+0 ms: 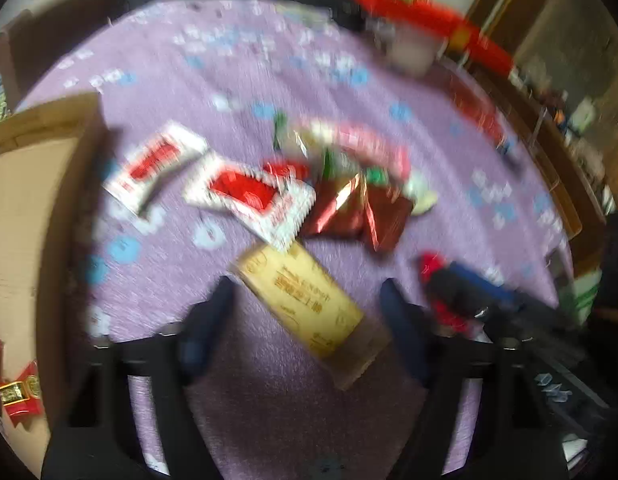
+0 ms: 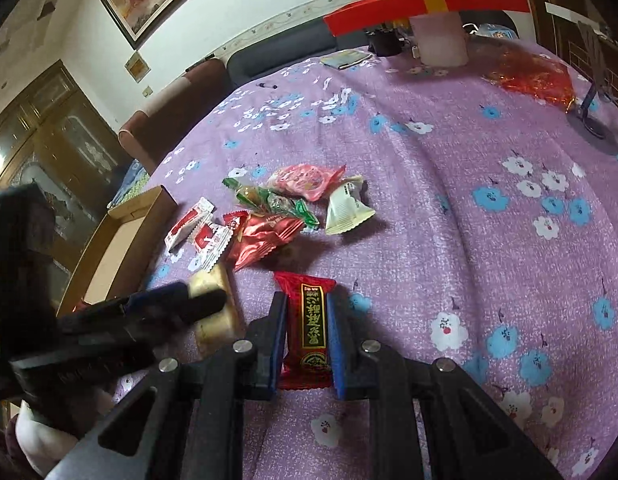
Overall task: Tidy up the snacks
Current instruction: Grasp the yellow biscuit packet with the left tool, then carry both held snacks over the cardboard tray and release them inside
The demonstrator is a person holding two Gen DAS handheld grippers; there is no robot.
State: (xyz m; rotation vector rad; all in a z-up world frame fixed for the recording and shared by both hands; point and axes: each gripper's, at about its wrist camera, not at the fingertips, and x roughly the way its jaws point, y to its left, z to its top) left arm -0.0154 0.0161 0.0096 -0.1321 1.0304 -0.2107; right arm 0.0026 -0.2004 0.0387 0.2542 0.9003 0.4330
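My right gripper is shut on a red snack bar with a dark label, just above the purple flowered tablecloth. My left gripper is open over a yellow snack bar that lies between its fingers; this view is blurred. In the right wrist view the left gripper hovers over that yellow bar. A pile of snacks lies beyond: white-and-red packets, dark red foil packs, green candies, a pink pack, a white pack.
An open cardboard box stands at the left table edge; it holds a red-and-gold candy. A long red box, a pale cup and a red foil bag sit at the far side. A sofa is behind.
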